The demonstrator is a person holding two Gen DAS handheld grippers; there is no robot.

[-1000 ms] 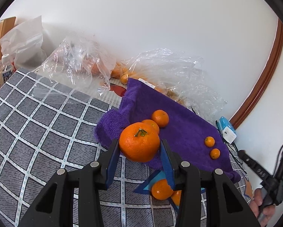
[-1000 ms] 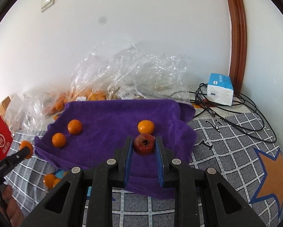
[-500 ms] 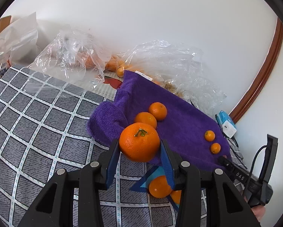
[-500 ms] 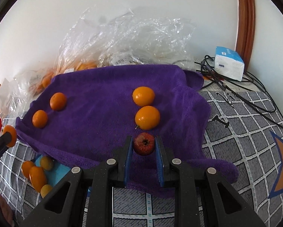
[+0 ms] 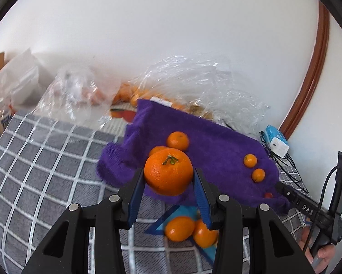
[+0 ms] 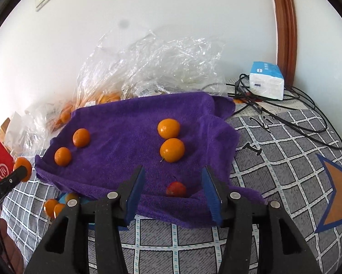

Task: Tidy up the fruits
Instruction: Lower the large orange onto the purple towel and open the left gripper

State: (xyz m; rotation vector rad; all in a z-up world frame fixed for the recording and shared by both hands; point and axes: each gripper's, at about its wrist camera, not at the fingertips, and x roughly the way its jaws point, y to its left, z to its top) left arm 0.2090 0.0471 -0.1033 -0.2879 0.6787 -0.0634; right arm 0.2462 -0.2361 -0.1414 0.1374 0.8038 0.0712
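Observation:
My left gripper point(image 5: 168, 191) is shut on a large orange point(image 5: 168, 174) with a green stem and holds it above the near left edge of the purple towel point(image 5: 216, 150). My right gripper point(image 6: 173, 194) is open over the towel's point(image 6: 125, 137) near edge, with a small red fruit point(image 6: 176, 189) lying on the towel between its fingers. Two mandarins point(image 6: 171, 139) lie mid-towel and two more point(image 6: 71, 146) on its left. The red fruit also shows in the left wrist view point(image 5: 268, 195).
Several small oranges point(image 5: 189, 228) lie on the grey checked cloth point(image 5: 45, 159) below the towel's edge. Crumpled clear plastic bags point(image 6: 148, 68) with fruit line the wall behind. A blue-white tissue pack point(image 6: 265, 83) and black cables point(image 6: 296, 118) lie at the back right.
My right gripper has opened and let go of the small red fruit, which now lies on the towel. My left gripper still holds the large orange and has shifted slightly.

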